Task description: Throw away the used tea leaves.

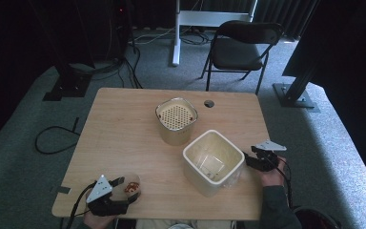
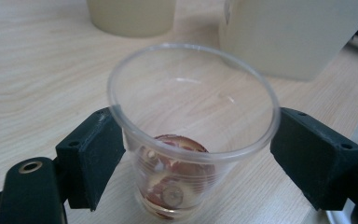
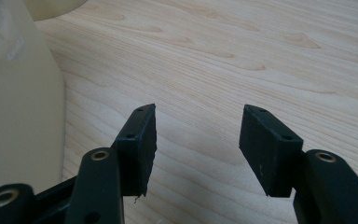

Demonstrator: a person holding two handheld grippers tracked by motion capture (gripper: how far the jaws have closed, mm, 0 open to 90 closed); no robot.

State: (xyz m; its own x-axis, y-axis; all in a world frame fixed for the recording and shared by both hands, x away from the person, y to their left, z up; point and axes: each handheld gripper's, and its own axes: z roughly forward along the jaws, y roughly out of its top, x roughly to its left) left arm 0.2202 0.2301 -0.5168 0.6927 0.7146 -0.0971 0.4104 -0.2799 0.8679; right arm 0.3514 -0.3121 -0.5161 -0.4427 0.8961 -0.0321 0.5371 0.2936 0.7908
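1. Fingers (image 2: pixel 91 158) of our left gripper (image 2: pixel 193 158) stand on either side of the plastic cup (image 2: pixel 193 135), spread about as wide as its rim; the near one touches the cup wall, while we cannot tell whether the far one presses or only sits beside it.
2. Our right gripper (image 3: pixel 196 140) has its jaws held well apart with nothing between them, hovering over bare wood just beside the square tub (image 1: pixel 213 161).
3. We place the cup at the near left corner of the table (image 1: pixel 124 124), well apart from the square tub; reddish food lies in its bottom.
4. Beyond the square tub, toward the far edge, stands the strainer pot (image 1: pixel 176 120) with its holed insert on top.
5. We judge the step in hand to be taking hold of the cup, likely to carry its contents toward one of the two containers.
6. Next we need a gentle, even squeeze: the thin wall will buckle easily, so we should lift upright before tipping.
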